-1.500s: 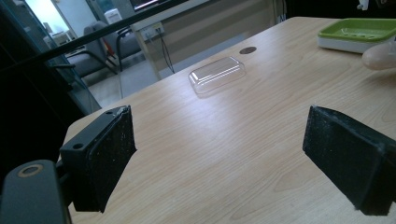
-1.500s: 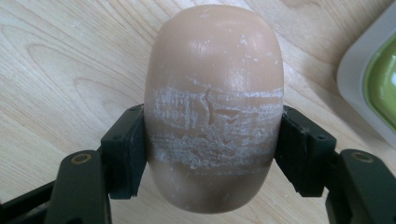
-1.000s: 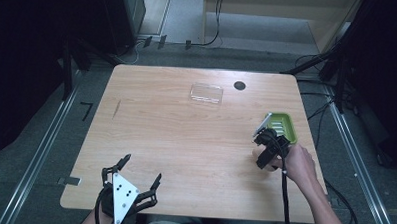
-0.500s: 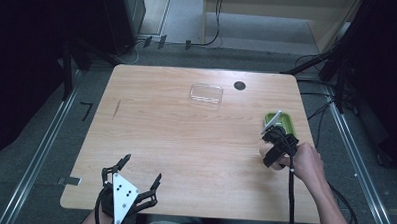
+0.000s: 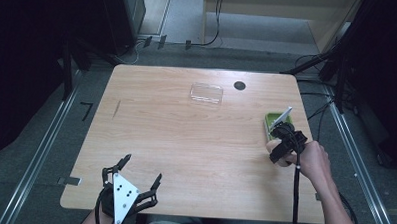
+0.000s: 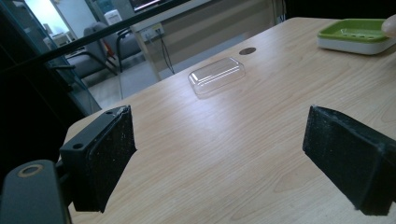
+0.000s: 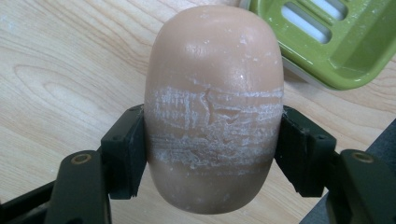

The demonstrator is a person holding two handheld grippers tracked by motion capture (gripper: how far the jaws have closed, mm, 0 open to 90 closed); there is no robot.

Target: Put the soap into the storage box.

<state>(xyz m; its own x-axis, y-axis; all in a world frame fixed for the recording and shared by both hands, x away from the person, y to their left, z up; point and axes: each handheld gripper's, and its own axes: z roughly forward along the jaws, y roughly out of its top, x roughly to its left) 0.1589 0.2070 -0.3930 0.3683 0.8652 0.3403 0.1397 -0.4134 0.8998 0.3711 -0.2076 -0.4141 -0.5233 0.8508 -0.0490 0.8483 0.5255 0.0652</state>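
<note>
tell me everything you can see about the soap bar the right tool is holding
The soap bar is a smooth, rounded oval, peach-tan and matte, with a band of whitish scuffs and fine cracks across its middle. The right tool is shut on it, one black jaw pressed against each side at that scuffed band. It sits above the wooden table, just in front of the green soap dish, apart from it. Whether its underside touches the table cannot be told.

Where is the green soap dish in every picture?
High view: the green soap dish is at the table's right edge, just beyond the right claw.
Left gripper view: top right corner.
Right gripper view: top right, behind the soap.
Shared landmark: the wooden table.
</note>
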